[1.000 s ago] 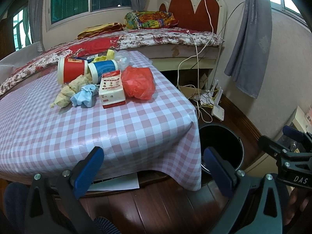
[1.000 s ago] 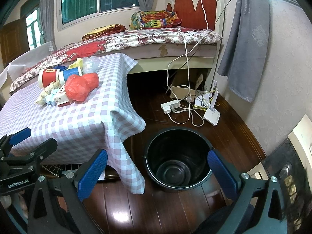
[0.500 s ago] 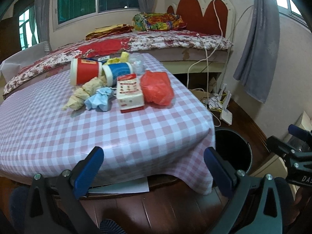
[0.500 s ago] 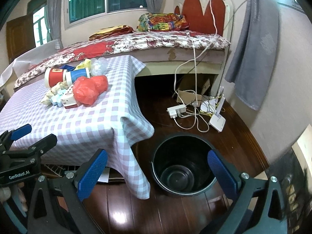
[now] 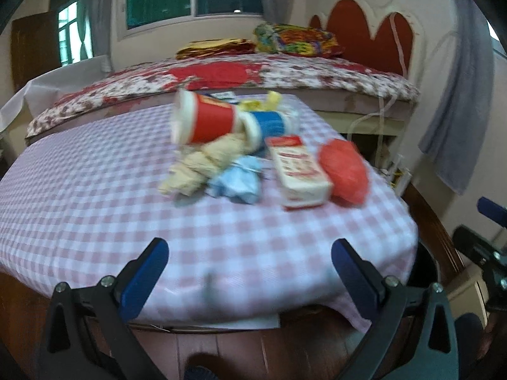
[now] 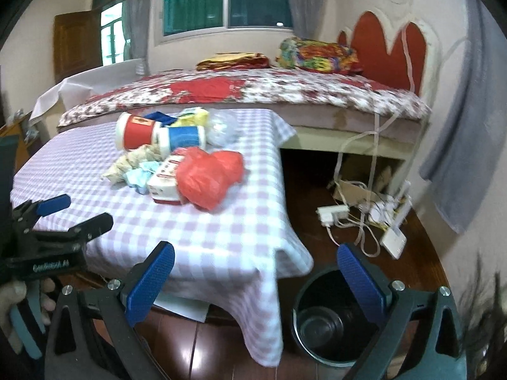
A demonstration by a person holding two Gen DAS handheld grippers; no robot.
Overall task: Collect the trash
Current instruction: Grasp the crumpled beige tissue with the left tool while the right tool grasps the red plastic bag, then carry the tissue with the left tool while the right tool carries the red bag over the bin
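Observation:
Trash is piled on the pink checked table [image 5: 95, 209]: a red paper cup [image 5: 206, 122] and a blue cup [image 5: 266, 126] on their sides, a beige crumpled wad [image 5: 202, 164], a light blue wad [image 5: 237, 183], a red-and-white carton [image 5: 298, 171] and a red plastic bag [image 5: 343, 171]. My left gripper [image 5: 250, 253] is open over the table's near edge, short of the pile. My right gripper [image 6: 253, 259] is open above the table corner, and the black bin [image 6: 320, 323] stands on the floor below it. The red bag [image 6: 206, 174] and carton [image 6: 166, 183] lie ahead of it.
A bed [image 6: 253, 95] with a floral cover runs behind the table. A power strip, cables and white boxes [image 6: 364, 215] lie on the wooden floor by the wall. A grey curtain [image 6: 459, 126] hangs at the right. A hand [image 6: 19, 294] holds the left gripper [image 6: 76, 215].
Both grippers have risen and moved in toward the table, so the trash pile looks nearer and the bin has slid to the lower edge. Both stay open and nothing was picked up.

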